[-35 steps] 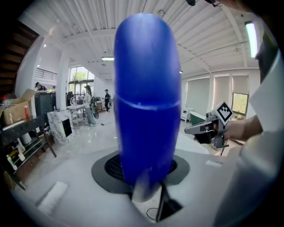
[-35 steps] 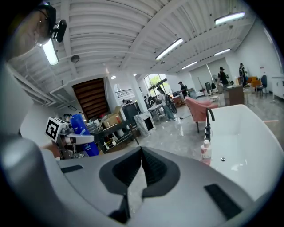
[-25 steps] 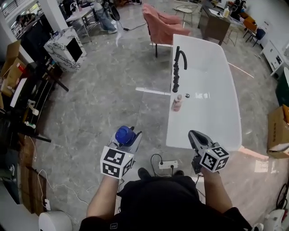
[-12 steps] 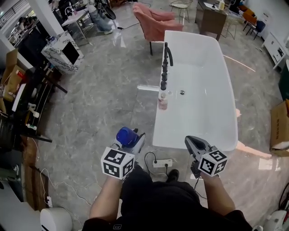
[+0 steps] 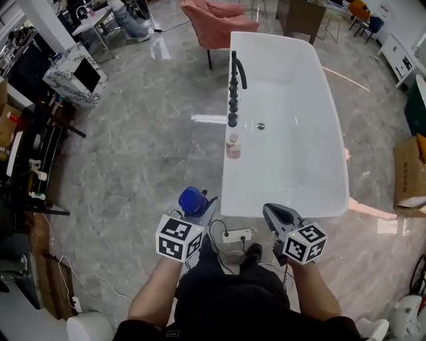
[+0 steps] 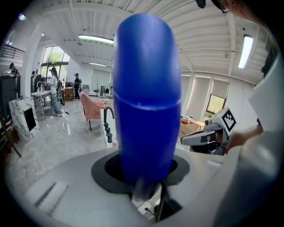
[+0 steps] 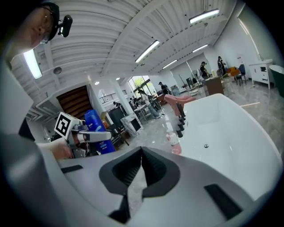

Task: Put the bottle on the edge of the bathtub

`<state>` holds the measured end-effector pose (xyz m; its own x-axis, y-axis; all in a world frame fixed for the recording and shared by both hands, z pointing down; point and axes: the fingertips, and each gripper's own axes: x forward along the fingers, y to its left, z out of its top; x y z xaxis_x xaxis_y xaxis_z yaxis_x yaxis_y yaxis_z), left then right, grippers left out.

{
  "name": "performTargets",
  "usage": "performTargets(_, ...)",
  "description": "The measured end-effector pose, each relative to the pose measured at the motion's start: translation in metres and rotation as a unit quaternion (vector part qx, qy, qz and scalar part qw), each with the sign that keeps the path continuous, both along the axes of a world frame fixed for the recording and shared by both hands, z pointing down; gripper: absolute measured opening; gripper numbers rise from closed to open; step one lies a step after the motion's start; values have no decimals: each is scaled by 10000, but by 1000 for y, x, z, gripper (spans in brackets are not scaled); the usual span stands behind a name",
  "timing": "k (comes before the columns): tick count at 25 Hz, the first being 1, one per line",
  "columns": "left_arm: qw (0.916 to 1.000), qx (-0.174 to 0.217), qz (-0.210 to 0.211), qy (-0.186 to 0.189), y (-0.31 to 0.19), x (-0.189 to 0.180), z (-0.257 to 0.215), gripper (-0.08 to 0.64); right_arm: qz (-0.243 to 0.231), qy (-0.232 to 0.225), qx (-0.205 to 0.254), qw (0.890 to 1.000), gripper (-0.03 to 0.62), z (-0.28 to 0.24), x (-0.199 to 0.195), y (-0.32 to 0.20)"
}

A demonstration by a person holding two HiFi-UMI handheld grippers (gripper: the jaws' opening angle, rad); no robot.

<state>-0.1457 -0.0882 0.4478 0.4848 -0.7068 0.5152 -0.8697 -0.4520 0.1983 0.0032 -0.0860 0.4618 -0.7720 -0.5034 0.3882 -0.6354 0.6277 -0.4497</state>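
Observation:
My left gripper (image 5: 196, 208) is shut on a blue bottle (image 5: 193, 198), held upright over the floor just left of the near end of the white bathtub (image 5: 336, 166). In the left gripper view the blue bottle (image 6: 146, 97) fills the middle between the jaws. To the right, my right gripper (image 5: 278, 216) hangs below the tub's near rim, shut with nothing in it. In the right gripper view the jaws meet and the blue bottle (image 7: 98, 132) shows at left. A small pink bottle (image 5: 232, 146) stands on the tub's left edge, next to a black faucet (image 5: 234, 83).
On the floor between my grippers lies a white power strip (image 5: 238, 235) with a black cable. A pink armchair (image 5: 216, 16) stands beyond the tub's far end. A cardboard box (image 5: 409, 170) sits at the right, a black rack (image 5: 30, 160) at the left.
The tub has drawn nearer and shifted left in the head view as the person steps toward it. Both grippers keep their places in front of the body, the left still holding the blue bottle.

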Motion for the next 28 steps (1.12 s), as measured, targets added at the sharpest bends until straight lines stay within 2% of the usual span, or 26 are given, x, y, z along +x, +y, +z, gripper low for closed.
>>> performTargets(7, 9987, -250, 438, -64, -31, 3, 45, 141, 292, 13, -342, 9990, 12, 33, -13, 1)
performTargets(13, 9970, -287, 700, -133, -52, 16, 75, 141, 520, 125, -605, 9967, 12, 67, -1, 0)
performTargets(20, 9960, -472, 748, -85, -66, 26, 116, 141, 501, 349, -682, 9958, 12, 95, 6, -20)
performTargets(28, 9946, -609, 837, -51, -73, 34, 157, 141, 436, 362, -733, 9957, 12, 122, -5, -38)
